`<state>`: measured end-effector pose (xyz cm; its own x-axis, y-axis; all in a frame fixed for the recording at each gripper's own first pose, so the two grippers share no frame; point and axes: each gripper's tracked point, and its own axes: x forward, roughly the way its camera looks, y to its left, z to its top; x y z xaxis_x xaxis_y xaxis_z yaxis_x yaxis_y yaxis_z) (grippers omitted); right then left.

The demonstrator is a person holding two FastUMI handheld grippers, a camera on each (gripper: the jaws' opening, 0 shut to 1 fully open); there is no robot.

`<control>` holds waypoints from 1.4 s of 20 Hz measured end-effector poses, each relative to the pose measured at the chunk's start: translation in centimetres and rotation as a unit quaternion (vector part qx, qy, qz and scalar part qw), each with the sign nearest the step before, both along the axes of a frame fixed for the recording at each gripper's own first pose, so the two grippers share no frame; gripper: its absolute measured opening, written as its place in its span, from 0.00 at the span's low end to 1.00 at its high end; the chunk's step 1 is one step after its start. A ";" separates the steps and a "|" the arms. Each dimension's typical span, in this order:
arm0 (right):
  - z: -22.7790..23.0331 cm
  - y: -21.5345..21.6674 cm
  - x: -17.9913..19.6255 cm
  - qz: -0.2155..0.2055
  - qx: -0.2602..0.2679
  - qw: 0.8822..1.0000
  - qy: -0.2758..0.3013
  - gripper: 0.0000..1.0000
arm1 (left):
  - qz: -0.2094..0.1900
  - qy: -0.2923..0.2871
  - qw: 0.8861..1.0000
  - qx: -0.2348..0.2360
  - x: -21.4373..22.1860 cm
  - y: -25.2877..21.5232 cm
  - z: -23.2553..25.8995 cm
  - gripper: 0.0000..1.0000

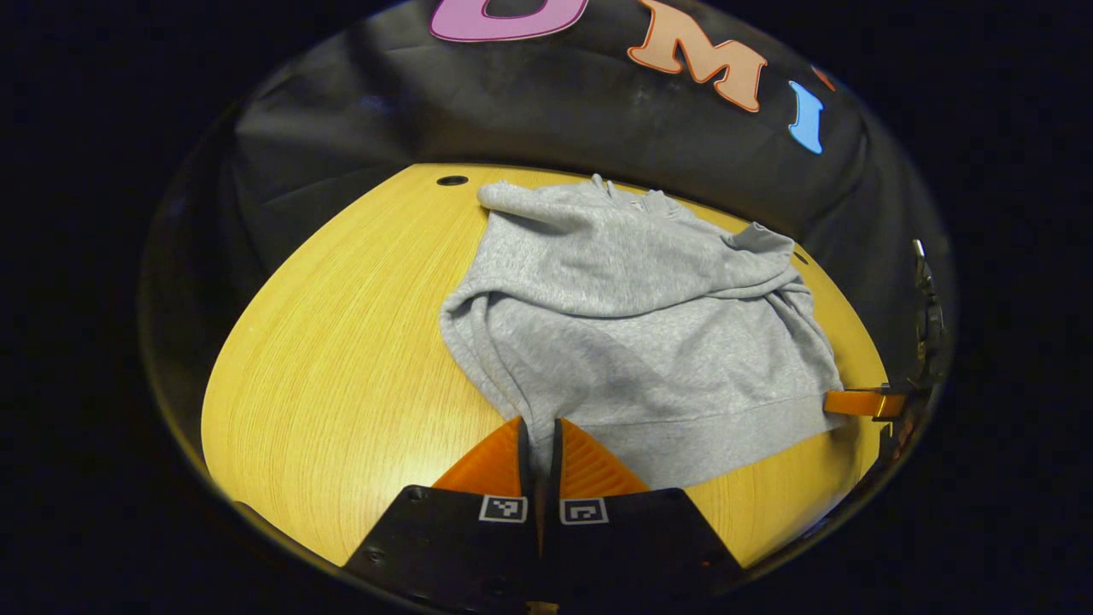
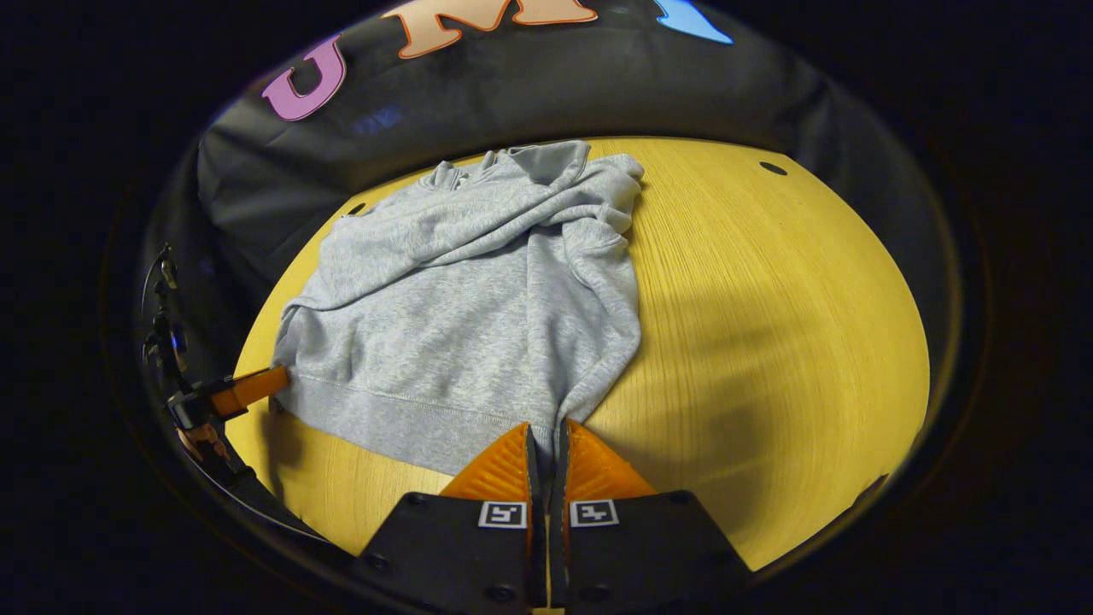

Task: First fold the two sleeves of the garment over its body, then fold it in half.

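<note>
Left gripper view shows a round wooden desk (image 1: 341, 359) backed by black cloth wall (image 1: 546, 111), with small holes near its far edge. A grey sweatshirt (image 1: 632, 316) lies across the desk's middle, both sleeves folded over its body. The left gripper (image 1: 539, 444) pinches one hem corner, fingers closed on the fabric; the right gripper (image 2: 546, 448) likewise clamps the other hem corner.

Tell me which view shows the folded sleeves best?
The right gripper view: both sleeves lie crossed over the grey sweatshirt's chest, plainly seen. The left gripper view shows the same sleeves, more bunched.
</note>
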<state>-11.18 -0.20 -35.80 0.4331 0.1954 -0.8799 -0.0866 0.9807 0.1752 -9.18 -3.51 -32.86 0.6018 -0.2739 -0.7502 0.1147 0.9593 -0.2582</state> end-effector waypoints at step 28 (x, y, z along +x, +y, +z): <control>12.5 2.2 11.8 -0.113 0.201 0.972 -0.044 0.04 | 0.024 -0.059 0.994 -0.094 10.3 -0.9 11.0 0.00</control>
<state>0.64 1.98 -23.32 0.5745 0.4068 -0.7102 0.0920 0.8302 0.5499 1.17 -4.43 -21.86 0.6986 -0.3715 -0.6115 0.1106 0.9005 -0.4206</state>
